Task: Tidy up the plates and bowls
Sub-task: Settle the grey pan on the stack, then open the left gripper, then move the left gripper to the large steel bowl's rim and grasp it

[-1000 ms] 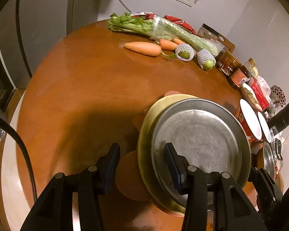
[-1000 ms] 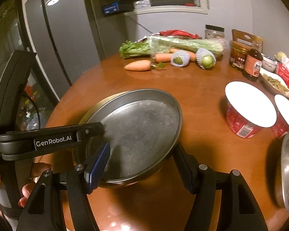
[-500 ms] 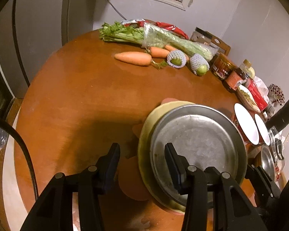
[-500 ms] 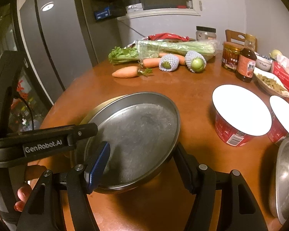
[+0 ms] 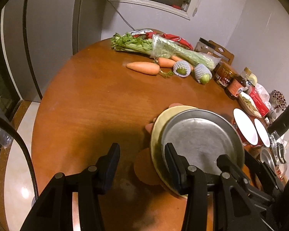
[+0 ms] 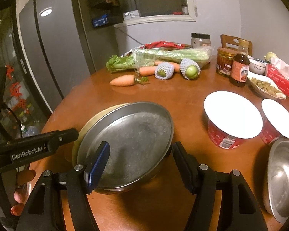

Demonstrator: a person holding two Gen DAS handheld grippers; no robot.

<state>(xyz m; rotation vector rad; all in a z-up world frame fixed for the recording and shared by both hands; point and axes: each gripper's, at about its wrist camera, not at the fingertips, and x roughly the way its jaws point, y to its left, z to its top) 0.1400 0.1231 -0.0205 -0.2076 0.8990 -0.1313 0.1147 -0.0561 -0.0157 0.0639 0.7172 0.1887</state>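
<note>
A round steel plate (image 5: 202, 140) sits on a pale yellow plate (image 5: 158, 127), which rests on a pink plate (image 5: 144, 167) on the brown round table (image 5: 98, 104). My left gripper (image 5: 142, 159) is open, its right finger (image 5: 173, 163) over the stack's near left edge. In the right wrist view the steel plate (image 6: 131, 140) lies between the fingers of my open right gripper (image 6: 142, 165). The left gripper's finger (image 6: 38, 146) shows at the stack's left. A steel bowl (image 6: 283, 177) sits at the right edge.
Two red instant-noodle bowls (image 6: 233, 119) with white lids stand right of the stack. Carrots (image 5: 142, 68), celery (image 5: 163, 48), netted green fruit (image 5: 182, 69), jars (image 6: 224, 63), a sauce bottle (image 6: 239, 67) and a tissue box (image 6: 281, 75) line the far side. A fridge (image 6: 48, 57) stands left.
Both grippers have pulled back and risen from the plate stack, so it looks smaller and more of the room shows. Both stay open; the plates have not moved.
</note>
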